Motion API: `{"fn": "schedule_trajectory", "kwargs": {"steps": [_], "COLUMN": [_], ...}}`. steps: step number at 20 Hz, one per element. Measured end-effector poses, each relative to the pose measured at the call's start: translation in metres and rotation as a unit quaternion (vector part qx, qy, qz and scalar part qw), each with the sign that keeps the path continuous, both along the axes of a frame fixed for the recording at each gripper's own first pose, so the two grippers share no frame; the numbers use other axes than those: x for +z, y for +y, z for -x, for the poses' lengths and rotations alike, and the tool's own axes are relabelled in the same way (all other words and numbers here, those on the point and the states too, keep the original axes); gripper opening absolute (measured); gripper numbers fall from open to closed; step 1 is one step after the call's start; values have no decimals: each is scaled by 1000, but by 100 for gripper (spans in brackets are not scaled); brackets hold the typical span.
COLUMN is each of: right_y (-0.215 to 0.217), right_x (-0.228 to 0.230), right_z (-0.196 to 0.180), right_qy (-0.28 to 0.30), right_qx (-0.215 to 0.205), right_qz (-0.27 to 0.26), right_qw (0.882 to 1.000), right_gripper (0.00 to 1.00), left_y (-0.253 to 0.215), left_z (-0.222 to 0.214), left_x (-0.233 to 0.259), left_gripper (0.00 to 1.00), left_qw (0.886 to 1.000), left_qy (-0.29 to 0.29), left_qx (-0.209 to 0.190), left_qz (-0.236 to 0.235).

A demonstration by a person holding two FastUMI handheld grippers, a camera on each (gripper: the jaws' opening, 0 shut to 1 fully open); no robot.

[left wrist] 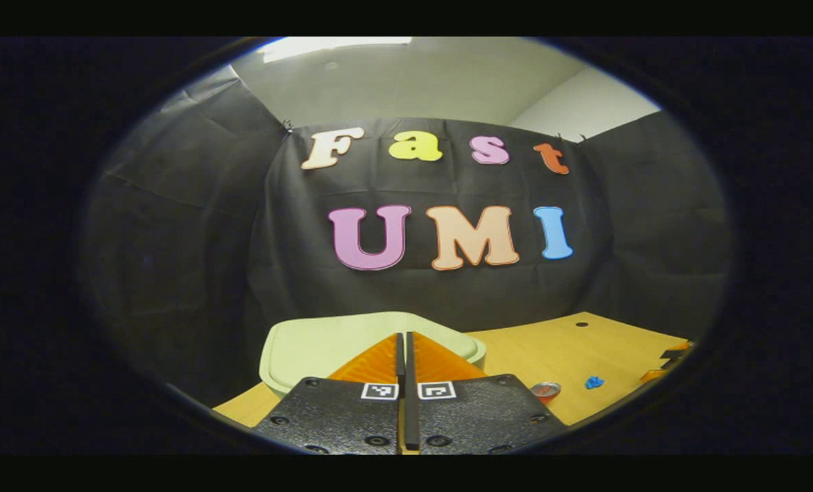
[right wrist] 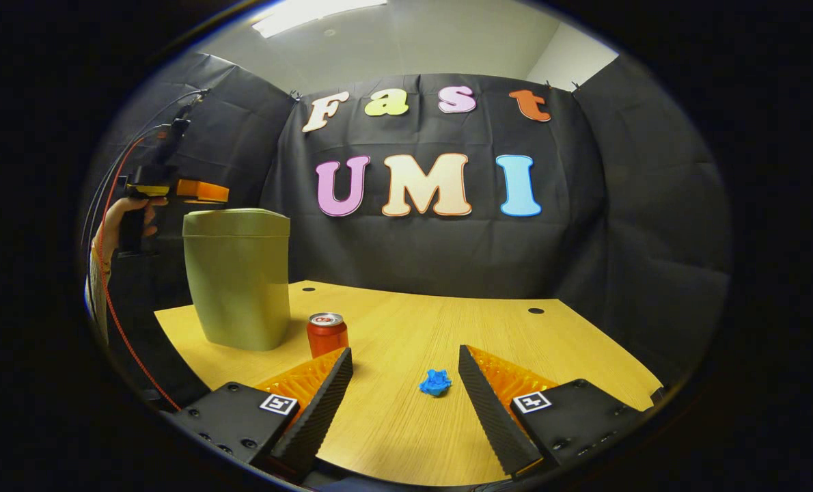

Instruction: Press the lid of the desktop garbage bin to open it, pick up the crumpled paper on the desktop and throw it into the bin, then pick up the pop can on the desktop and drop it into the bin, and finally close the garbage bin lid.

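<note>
The left gripper hovers just above the closed lid of the pale green bin, its jaws pressed together with nothing between them. The right gripper view catches the same tool from the side, held in a hand level with the bin's top at the bench's far left corner. The opening press appears to be the step in hand: the lid sits flat and shut, and whether the tips already touch it cannot be told from either view.

The right gripper waits low over the near edge of the bench, jaws spread wide and empty. The blue crumpled paper lies on the wood between and just ahead of them, lined up for a grasp. The red can stands upright just beside the bin's base, close to the left finger of the right gripper in that view, apart from the paper.

The next move looks to call for a firm downward push on the lid, straight enough that the tall, light bin does not tip or slide toward the can. Once the lid springs up, the right gripper needs only a short advance and a close on the paper.
</note>
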State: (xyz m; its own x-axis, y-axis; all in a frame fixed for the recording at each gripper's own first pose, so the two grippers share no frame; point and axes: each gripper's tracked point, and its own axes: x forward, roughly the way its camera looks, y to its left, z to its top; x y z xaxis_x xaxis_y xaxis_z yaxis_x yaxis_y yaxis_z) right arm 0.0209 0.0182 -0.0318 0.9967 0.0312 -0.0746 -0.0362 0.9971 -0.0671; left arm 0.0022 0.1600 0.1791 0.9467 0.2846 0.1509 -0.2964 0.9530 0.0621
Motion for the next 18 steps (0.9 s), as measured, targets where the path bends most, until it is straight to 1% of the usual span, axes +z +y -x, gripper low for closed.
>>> {"fn": "schedule_trajectory", "kwargs": {"steps": [1, 3, 5, 6, 9, 12, 17, 18], "right_y": [0, -1, -1, -1, -3, 1, 4, 4], "right_x": [-1, -1, -2, -2, -1, -2, -4, -4], "right_z": [0, -2, -2, -2, -1, -2, -3, -3], "right_qy": [1, 2, 3, 3, 1, 2, 7, 7], "right_qx": [1, 1, 0, 0, -3, 1, 5, 6], "right_qz": [1, 1, -2, -3, -1, -2, 2, 1], "right_qw": [1000, 1000, 1000, 1000, 1000, 1000, 1000, 1000], "right_gripper": [98, 98, 98, 98, 99, 98, 98, 100], "left_y": [6, 7, 10, 13, 15, 15, 14, 15], "left_z": [-2, -3, -3, -4, -6, -6, -6, -6], "left_x": [-3, -14, -14, -16, -16, -19, -19, -17], "left_gripper": [0, 0, 0, 0, 0, 0, 0, 0], "left_qw": [1000, 1000, 1000, 1000, 1000, 999, 999, 999], "left_qy": [6, 17, 6, 10, 12, 30, 33, 32], "left_qx": [5, -1, -6, -2, 7, 12, 5, 6], "left_qz": [4, 19, 24, 29, 28, 13, 5, 8]}}
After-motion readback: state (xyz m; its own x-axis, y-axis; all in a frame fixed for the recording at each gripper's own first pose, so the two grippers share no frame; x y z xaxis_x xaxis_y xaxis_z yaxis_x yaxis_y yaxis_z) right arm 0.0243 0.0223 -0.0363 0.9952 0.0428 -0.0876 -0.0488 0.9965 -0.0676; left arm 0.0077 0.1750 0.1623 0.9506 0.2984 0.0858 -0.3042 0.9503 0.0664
